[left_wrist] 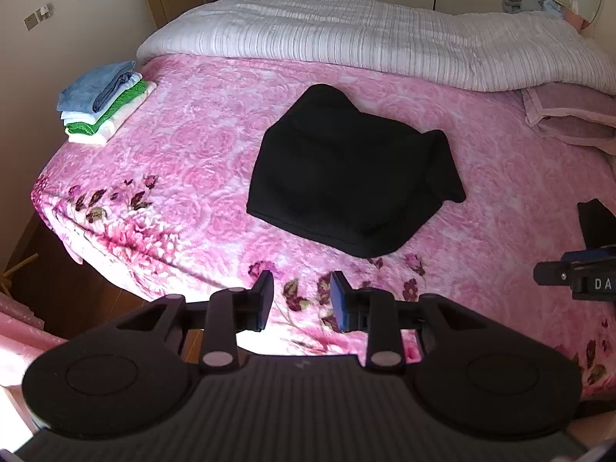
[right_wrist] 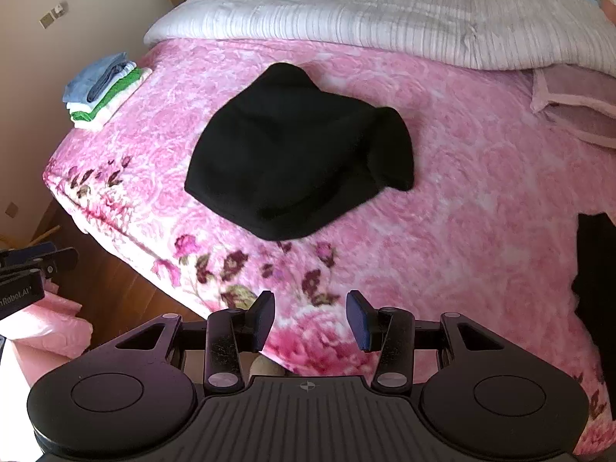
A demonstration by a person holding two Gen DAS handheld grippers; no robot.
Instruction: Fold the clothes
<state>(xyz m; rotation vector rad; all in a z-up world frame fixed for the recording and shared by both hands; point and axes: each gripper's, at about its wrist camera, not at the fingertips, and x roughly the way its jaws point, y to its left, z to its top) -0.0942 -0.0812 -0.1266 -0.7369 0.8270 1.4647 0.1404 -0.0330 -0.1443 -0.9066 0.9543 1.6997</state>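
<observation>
A folded black garment point(left_wrist: 346, 177) lies in the middle of the bed point(left_wrist: 192, 177), on its pink floral blanket. At ten o'clock from it, near the bed's corner, sits a stack of folded clothes point(left_wrist: 104, 106). The left gripper point(left_wrist: 302, 300) hovers over the near edge, jaws narrowly parted and empty. The right gripper point(right_wrist: 311, 321) hangs beside it, jaws wider, also empty. A striped quilt point(left_wrist: 346, 38) lies at twelve o'clock.

Soft daylight, sharp centre, strong fisheye bending at the edges.
</observation>
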